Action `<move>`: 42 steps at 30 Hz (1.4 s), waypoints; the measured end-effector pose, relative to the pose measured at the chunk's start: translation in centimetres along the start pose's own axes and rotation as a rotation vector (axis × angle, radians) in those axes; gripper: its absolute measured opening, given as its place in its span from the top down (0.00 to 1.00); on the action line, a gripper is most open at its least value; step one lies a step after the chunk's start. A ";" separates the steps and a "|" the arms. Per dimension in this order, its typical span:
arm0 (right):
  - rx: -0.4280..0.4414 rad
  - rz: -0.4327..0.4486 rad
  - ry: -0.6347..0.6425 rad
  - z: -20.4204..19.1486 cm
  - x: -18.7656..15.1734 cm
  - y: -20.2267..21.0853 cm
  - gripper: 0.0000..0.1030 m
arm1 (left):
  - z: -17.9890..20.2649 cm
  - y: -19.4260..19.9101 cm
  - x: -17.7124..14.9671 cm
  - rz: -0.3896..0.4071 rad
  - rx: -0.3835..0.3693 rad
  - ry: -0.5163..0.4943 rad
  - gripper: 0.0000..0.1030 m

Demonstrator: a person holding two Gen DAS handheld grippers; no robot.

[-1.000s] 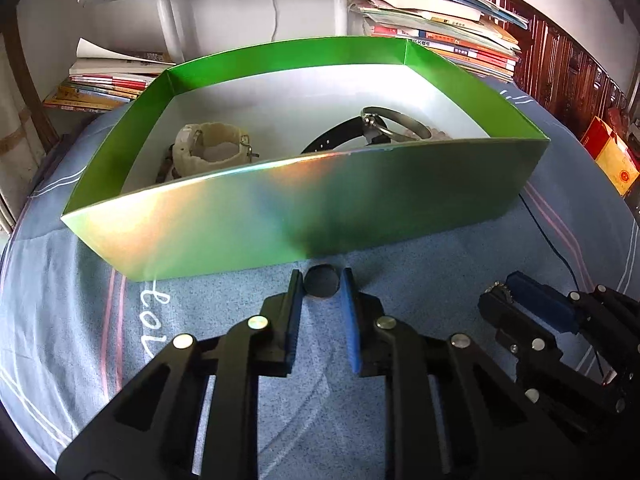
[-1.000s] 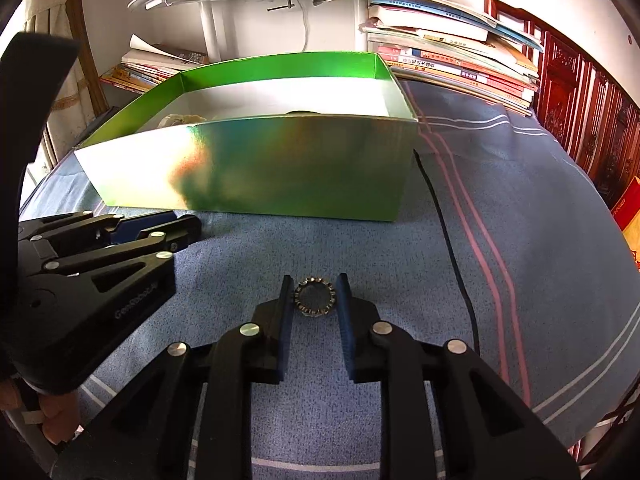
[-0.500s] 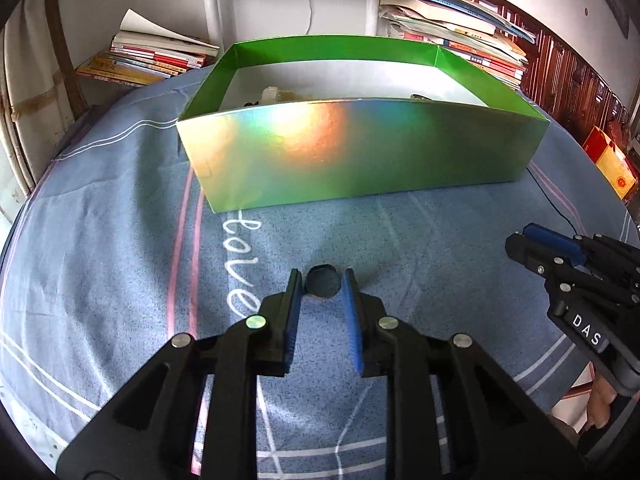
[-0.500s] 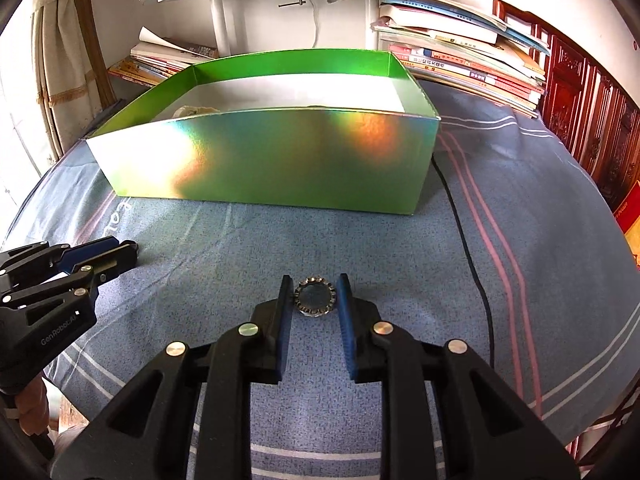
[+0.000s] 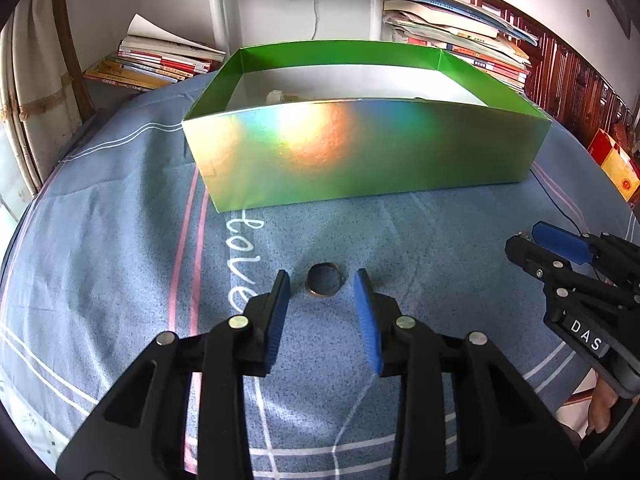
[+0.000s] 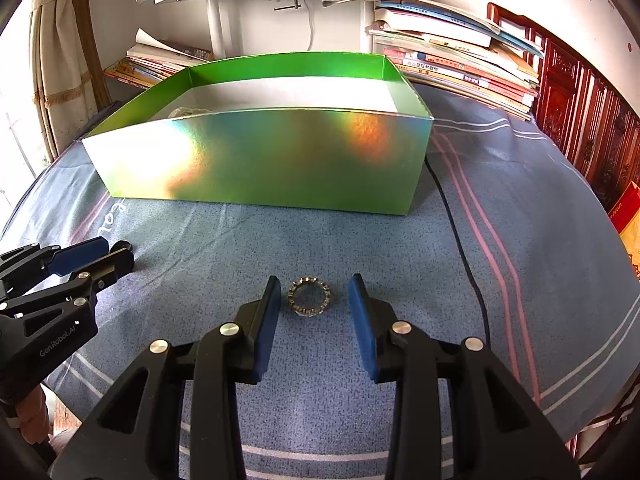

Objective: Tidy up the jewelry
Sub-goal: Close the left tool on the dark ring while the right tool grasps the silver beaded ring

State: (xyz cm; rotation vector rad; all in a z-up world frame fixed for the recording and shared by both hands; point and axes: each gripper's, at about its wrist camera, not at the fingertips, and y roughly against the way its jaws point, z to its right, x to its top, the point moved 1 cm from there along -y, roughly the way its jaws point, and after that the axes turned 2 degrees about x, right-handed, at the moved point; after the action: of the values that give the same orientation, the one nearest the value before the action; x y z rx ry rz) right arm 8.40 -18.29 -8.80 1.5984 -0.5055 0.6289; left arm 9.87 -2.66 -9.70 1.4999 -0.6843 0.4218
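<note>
**Two rings on the cloth, both sets of jaws apart**

Left gripper (image 5: 322,294): jaws opening, blue pads clear of a dark plain ring (image 5: 324,284) lying flat on the blue cloth (image 5: 120,240) between them. Gaps on both sides of the ring.

Right gripper (image 6: 312,300): jaws apart, not touching the toothed ring (image 6: 309,295) lying between them; the ring sits nearer the left pad.

Open room: a wide strip of bare cloth separates both rings from the near wall of the green box (image 6: 260,160). The grippers sit side by side, well apart. A black cable (image 6: 460,240) runs along the cloth to the right of the right gripper, from the box's corner towards the near edge.

Edges: cloth falls away at the right; stacked books (image 6: 448,56) crowd behind the box.

Hard to see: the box's near wall hides most of its floor; only a pale lump (image 5: 278,96) shows above the rim, unidentifiable. Whether the cloth covers a tabletop, cannot tell. Part of a hand shows at each frame's lower edge, cut off.
</note>
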 end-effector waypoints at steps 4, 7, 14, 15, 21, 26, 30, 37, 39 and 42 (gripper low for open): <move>0.012 0.001 -0.001 0.1 0.1 0.0 0.79 | 0.4 0.0 0.1 0.003 -0.007 -0.010 0.80; 0.020 -0.001 -0.003 0.1 0.1 0.1 0.79 | 0.6 0.0 0.1 0.002 0.001 -0.015 0.83; 0.023 0.017 0.001 -0.1 0.6 0.9 0.79 | 0.1 0.6 0.4 0.005 0.023 0.002 0.94; 0.020 0.013 0.005 -0.2 0.6 0.9 0.79 | 0.0 0.8 0.5 0.010 0.023 0.005 0.95; 0.028 -0.007 0.012 -0.4 0.6 0.5 0.79 | -0.3 1.1 0.7 0.018 0.020 0.004 0.94; 0.028 -0.021 0.013 -0.4 0.6 0.0 0.79 | -0.6 1.0 0.7 0.036 0.018 0.003 0.65; 0.031 -0.022 0.013 -0.3 0.5 0.0 0.79 | -0.1 0.0 0.9 0.012 0.012 -0.011 0.65; 0.028 -0.018 0.015 -0.2 0.5 0.0 0.79 | 0.8 -0.4 0.7 -0.001 -0.014 -0.037 0.88; 0.028 -0.017 0.017 -0.2 0.5 0.0 0.79 | 0.8 -0.4 0.7 -0.002 -0.014 -0.038 0.89; 0.029 -0.017 0.016 -0.2 0.5 0.0 0.79 | 0.8 -0.3 0.8 -0.004 -0.022 -0.032 0.94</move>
State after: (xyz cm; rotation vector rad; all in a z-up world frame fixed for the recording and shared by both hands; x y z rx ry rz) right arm 8.77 -18.05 -8.47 1.6224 -0.4721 0.6387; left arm 10.55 -3.54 -9.52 1.4901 -0.7088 0.3870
